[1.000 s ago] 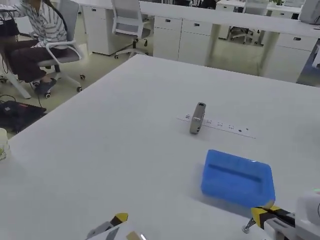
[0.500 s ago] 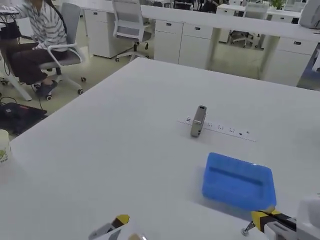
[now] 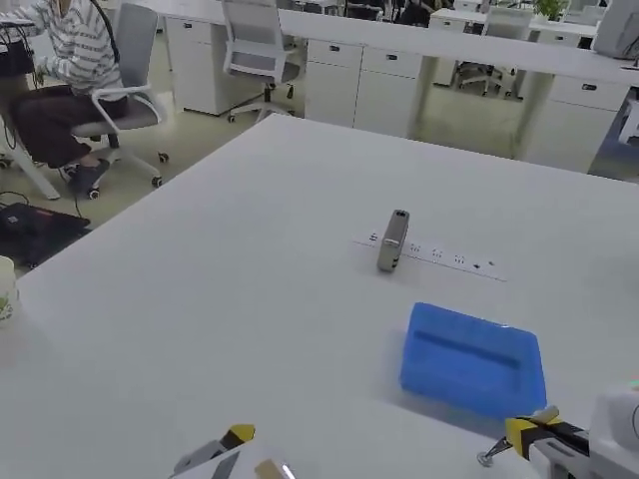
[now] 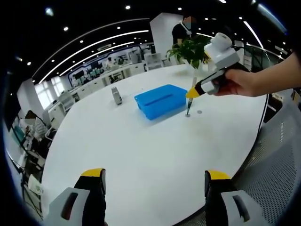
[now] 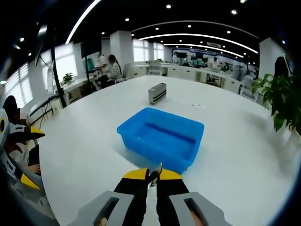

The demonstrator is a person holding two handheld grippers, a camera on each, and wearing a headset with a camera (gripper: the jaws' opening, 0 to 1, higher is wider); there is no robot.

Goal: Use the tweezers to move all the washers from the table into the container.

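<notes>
The left gripper (image 4: 154, 175) stood with its jaws wide apart, the two yellow-tipped jaws rising from the lower left and lower right of the left gripper view with bare white table (image 4: 141, 150) between them. The right gripper (image 5: 148, 175) had its jaws together, clamped on the tweezers (image 5: 156, 169) at the bottom centre of the right gripper view. Just above them in that view sat the blue container (image 5: 162, 136), with a grey device (image 5: 157, 92) further up the frame. In the left gripper view the right gripper appeared at the upper right, held by a hand (image 4: 240, 82), the tweezers pointing down with their tip at the tabletop. One washer (image 4: 199, 112) lay on the table just beside that tip, to the right of the container and outside it. In the head view the container sat at the lower right, with the tweezers below it near the bottom edge. A person sat on a chair (image 3: 120, 95) in the upper left corner.
</notes>
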